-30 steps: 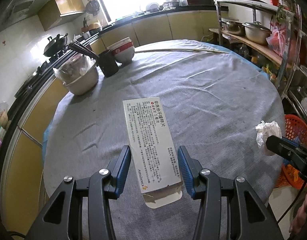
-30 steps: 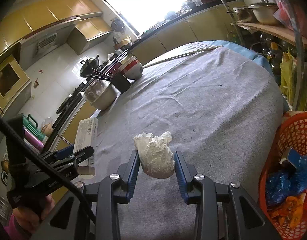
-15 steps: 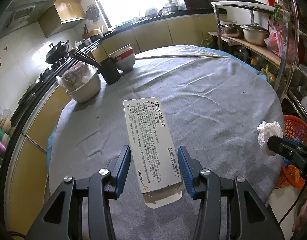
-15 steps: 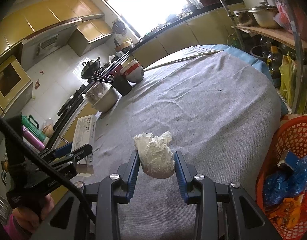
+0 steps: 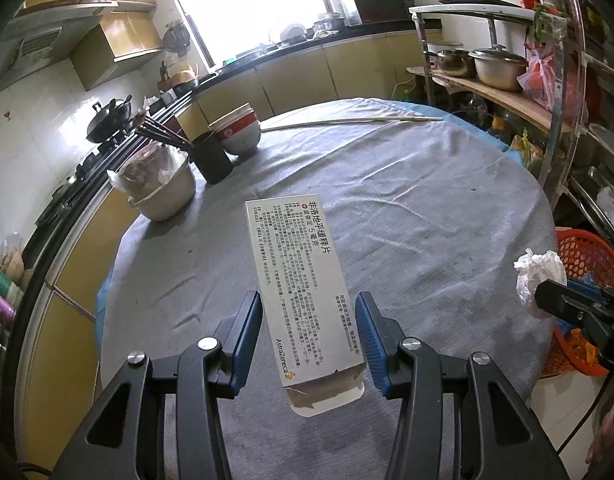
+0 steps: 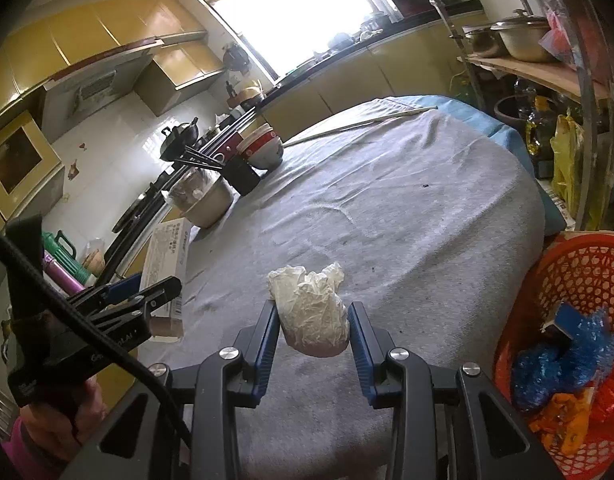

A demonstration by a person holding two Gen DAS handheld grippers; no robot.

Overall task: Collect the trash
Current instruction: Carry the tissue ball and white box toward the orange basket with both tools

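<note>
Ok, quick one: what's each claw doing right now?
Left claw: shut on the medicine box, lifted off the table.
Right claw: shut on the crumpled white wrapper.

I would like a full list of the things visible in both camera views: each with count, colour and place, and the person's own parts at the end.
medicine box: one, white and grey, between the left pads
crumpled wrapper: one, whitish, between the right pads
table: one, grey cloth, centre
basket: one, orange, beside the table, holding blue and orange trash
bowls: a stack, white and red, far table edge
chopstick cup: one, black, beside the bowls
covered bowl: one, cream, near the cup
long stick: one, pale, far edge
left gripper: black and blue, gripping the box
right gripper: black and blue, gripping the wrapper
</note>
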